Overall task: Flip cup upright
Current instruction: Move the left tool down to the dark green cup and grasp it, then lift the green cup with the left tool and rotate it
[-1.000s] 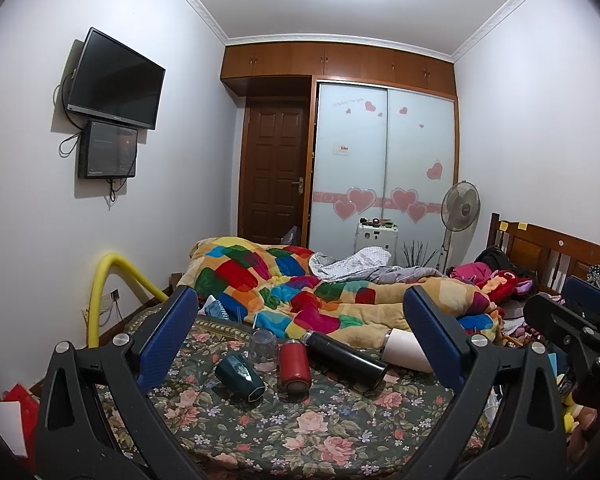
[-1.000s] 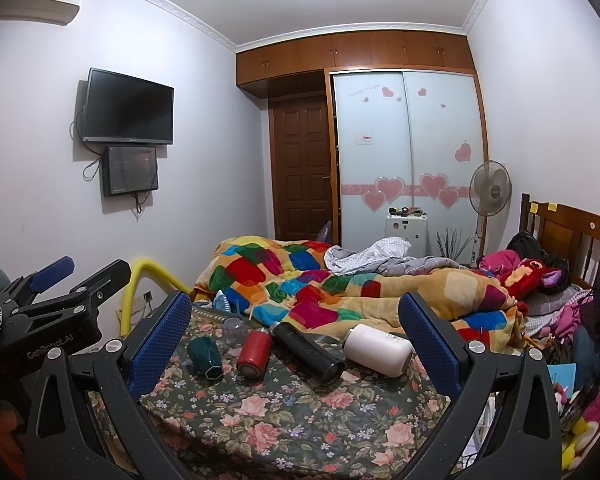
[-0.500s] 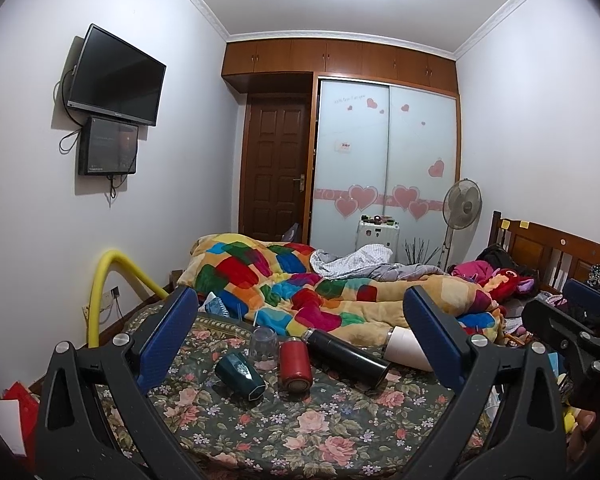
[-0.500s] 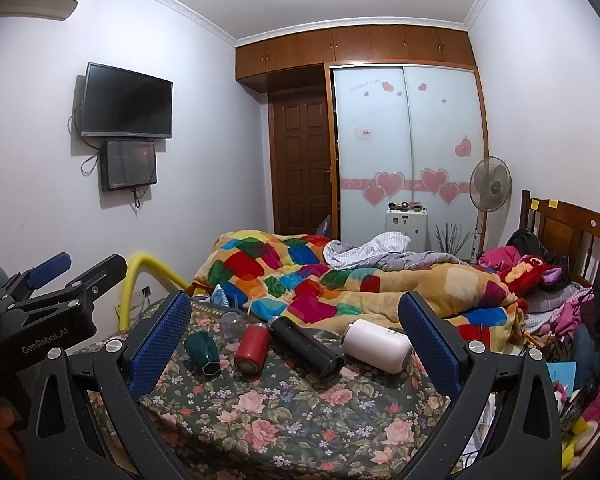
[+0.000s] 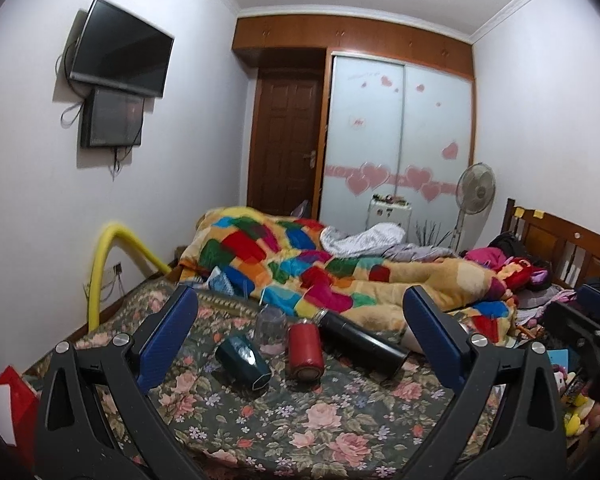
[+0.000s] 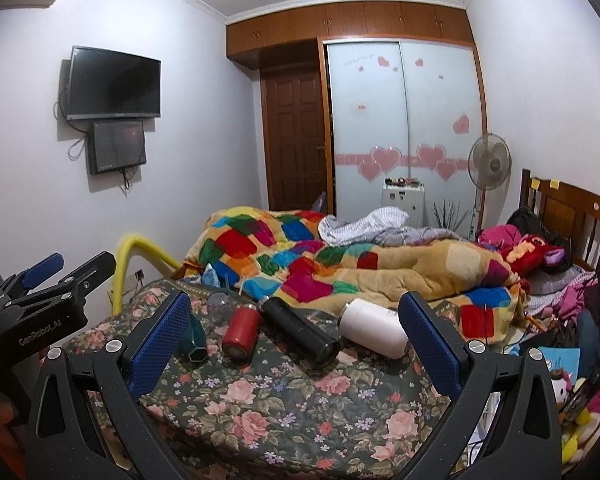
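Bed cover [image 5: 324, 420]: floral woven cloth, matt. On it, dark green cup [image 5: 242, 362]: glossy, faceted glaze. Beside it, clear cup [image 5: 271, 326]: transparent, smooth. Red bottle [image 5: 305, 350] and black flask [image 5: 360, 342]: smooth satin metal look. White bottle [image 6: 374, 328]: matt, smooth. Behind them, patchwork quilt [image 5: 300, 268]: soft fleecy cloth. Tongs pads [image 5: 168, 338]: blue textured rubber.

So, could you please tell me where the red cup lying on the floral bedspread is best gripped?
Grip the red cup across the middle of its round body, coming from above with open jaws straddling it. It lies on its side, one end toward the cameras, with the green cup and black flask close by.
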The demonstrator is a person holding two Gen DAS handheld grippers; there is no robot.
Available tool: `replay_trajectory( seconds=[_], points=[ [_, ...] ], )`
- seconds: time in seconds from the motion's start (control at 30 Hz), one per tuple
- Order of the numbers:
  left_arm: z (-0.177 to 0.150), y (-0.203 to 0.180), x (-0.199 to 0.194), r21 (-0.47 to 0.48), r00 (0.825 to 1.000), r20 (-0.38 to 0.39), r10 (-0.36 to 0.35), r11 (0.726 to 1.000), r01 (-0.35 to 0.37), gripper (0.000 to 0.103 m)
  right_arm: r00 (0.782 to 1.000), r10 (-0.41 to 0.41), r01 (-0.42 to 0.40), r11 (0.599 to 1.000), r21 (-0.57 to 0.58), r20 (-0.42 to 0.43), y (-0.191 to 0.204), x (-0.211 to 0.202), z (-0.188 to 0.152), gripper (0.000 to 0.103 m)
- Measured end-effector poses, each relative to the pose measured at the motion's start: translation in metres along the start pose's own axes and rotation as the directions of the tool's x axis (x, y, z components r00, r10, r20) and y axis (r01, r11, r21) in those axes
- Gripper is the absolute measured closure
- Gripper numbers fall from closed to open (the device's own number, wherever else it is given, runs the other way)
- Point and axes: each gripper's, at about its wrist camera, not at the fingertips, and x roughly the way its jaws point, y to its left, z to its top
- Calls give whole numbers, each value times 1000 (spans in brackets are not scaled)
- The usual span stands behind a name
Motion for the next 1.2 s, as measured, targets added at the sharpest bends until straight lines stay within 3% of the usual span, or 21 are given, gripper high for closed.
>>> replay_trajectory(
  seconds=[0.1,0.2,0.33,0.67,0.8,1.07,1.13,1.2],
  points=[
    [-11,11,32,-29,997,-69,40,999,-42,0,999,-12,13,1000,8,-36,-5,14,-4,0],
    [-28,25,74,-42,981,-169,96,994,-105,0,997,-23,24,1000,19,-74,-11,28,-8,0],
    [-63,49,145,-62,926,-361,112,988,-144,0,992,-40,44,999,31,-120,-20,44,-13,0],
    [-113,86,253,-187,810,-583,66,959,-213,13,977,-70,81,996,45,-201,-32,77,-23,0],
    [-125,92,279,-215,772,-632,66,942,-257,17,972,-77,88,995,42,-220,-35,88,-24,0],
    [-141,94,310,-207,743,-662,100,928,-309,21,965,-82,95,995,43,-250,-40,100,-29,0],
    [-148,96,318,-208,721,-687,92,926,-316,28,964,-83,97,994,42,-252,-40,101,-29,0],
    [-149,94,320,-193,725,-680,110,927,-322,29,964,-87,100,994,39,-249,-40,100,-29,0]
  ],
)
